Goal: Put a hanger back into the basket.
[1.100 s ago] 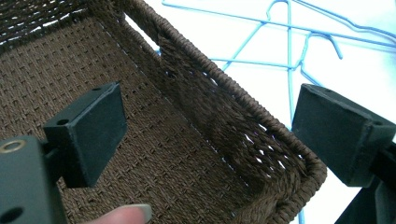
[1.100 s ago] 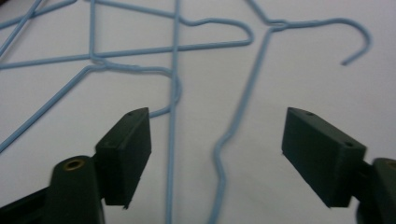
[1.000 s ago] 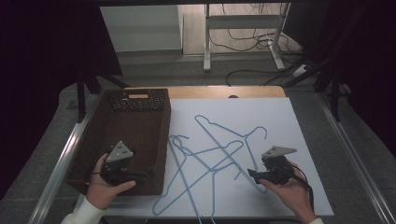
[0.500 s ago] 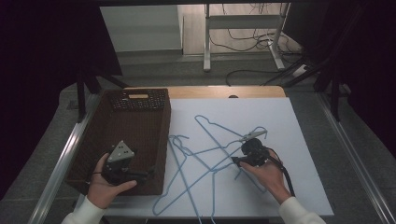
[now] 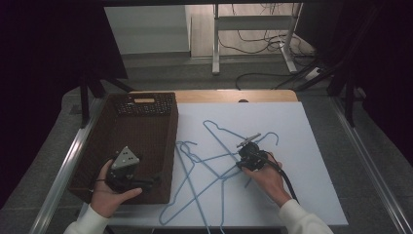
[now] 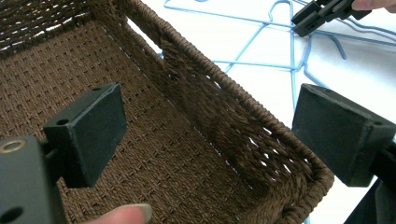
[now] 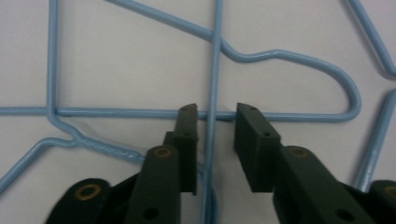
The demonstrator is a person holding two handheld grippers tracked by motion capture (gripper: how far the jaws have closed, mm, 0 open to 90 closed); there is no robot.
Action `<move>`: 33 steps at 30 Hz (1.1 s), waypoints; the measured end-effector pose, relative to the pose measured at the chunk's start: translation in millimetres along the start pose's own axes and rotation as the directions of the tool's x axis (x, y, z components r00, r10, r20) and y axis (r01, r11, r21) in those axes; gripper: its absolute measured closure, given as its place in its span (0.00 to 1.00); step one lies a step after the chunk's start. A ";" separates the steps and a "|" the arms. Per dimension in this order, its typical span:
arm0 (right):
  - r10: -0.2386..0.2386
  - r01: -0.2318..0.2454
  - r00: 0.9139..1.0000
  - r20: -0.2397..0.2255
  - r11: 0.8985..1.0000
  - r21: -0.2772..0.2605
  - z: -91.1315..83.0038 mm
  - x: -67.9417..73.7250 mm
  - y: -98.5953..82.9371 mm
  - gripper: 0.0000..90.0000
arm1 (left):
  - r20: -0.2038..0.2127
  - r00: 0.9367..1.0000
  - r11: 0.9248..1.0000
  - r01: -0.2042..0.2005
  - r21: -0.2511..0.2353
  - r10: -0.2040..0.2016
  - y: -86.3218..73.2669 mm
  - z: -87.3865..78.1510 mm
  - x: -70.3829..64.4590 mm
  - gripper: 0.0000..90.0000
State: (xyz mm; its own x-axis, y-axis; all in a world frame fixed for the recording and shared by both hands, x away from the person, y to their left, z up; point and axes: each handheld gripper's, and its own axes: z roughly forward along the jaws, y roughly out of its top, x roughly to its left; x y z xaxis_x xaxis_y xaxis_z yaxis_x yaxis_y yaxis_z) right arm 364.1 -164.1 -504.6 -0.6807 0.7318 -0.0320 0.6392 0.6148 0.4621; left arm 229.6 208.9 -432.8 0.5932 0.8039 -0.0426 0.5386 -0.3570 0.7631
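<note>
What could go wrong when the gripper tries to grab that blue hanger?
The right hand-held gripper has its jaws open around one wire where the blue hangers cross, so lifting one could drag the tangled others along. The thin wire might also slip out of the jaws. The left hand-held gripper hovers open over the woven basket, and a swinging hanger could snag its rim.

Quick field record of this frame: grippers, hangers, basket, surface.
right gripper: jaws open, straddling one wire of the blue hangers, not closed on it
left gripper: open, held over the near end of the basket, holding nothing
hangers: several, tangled flat on the white table
basket: brown wicker, left of the hangers, visible part holds nothing
</note>
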 end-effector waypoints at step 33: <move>-0.103 0.091 0.990 -0.095 0.987 -0.132 -83.2 1.4 -94.0 0.96 | -0.002 1.000 1.000 -0.004 -0.018 0.004 4.3 -3.0 1.5 0.12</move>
State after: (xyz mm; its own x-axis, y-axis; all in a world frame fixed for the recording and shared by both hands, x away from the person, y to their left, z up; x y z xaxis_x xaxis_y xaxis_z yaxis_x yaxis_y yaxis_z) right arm 273.3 -245.4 -474.3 -0.7741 0.6331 0.0046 0.5222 0.6344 0.5699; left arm 231.0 210.0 -427.6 0.5946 0.8031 -0.0382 0.5250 -0.3518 0.7750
